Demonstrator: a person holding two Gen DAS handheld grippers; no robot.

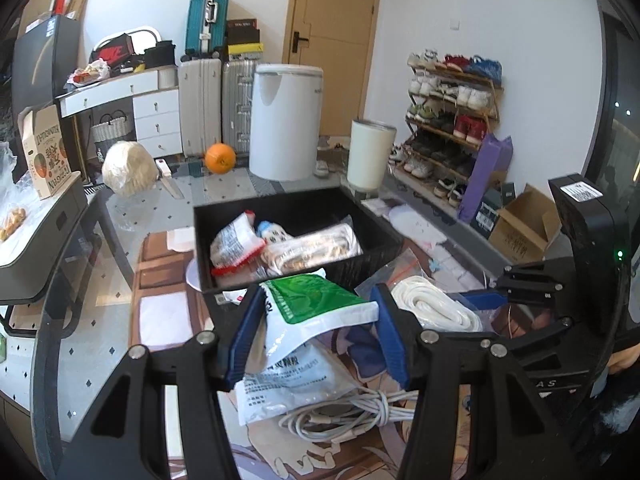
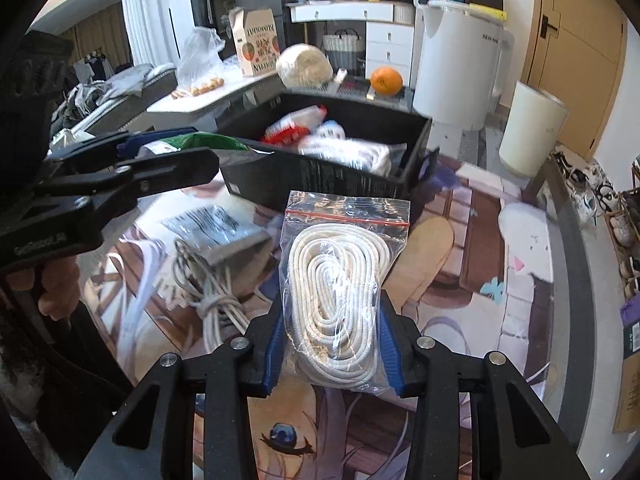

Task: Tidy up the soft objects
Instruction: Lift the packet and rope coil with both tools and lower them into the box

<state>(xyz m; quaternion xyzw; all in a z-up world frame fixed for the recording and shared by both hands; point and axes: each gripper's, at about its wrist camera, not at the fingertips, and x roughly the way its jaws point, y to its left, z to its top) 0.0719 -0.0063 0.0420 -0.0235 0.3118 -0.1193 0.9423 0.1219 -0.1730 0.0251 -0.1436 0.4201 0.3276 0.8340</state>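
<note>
Fingers, right gripper [image 2: 329, 340]: narrowed onto the zip bag of white rope [image 2: 340, 280], blue pads pressing both sides of its lower end; the bag stands up between them, red seal at 12 o'clock.
Fingers, left gripper [image 1: 312, 334]: closed partway on the green-and-white pouch [image 1: 316, 304], which sags between the pads and looks lifted clear of the surface.
Rope bag, place: in front of the near wall of the black bin [image 2: 320, 172], not yet over the rim; it appears raised off the surface, though contact underneath is hidden.
Pouch, place: just short of the bin's near edge, at 6 o'clock from it in the left wrist view.
Already in the bin: a red-trimmed white packet [image 1: 236, 240], a small white-and-blue item [image 1: 274, 234] and a clear pack of tan contents [image 1: 316, 250].
Left on the surface: a grey-white printed packet [image 1: 288, 384] lying below the left gripper, and a loose bundle of white cable [image 1: 340, 416] at 5 o'clock from that packet.
Progress, judged: roughly halfway; three things are stowed, two are in hand and two still lie out.
Farther out: an orange [image 1: 220, 158] and a pale ball of twine [image 1: 128, 168] sit beyond the bin at 11 o'clock; whether they belong to the job cannot be told.
</note>
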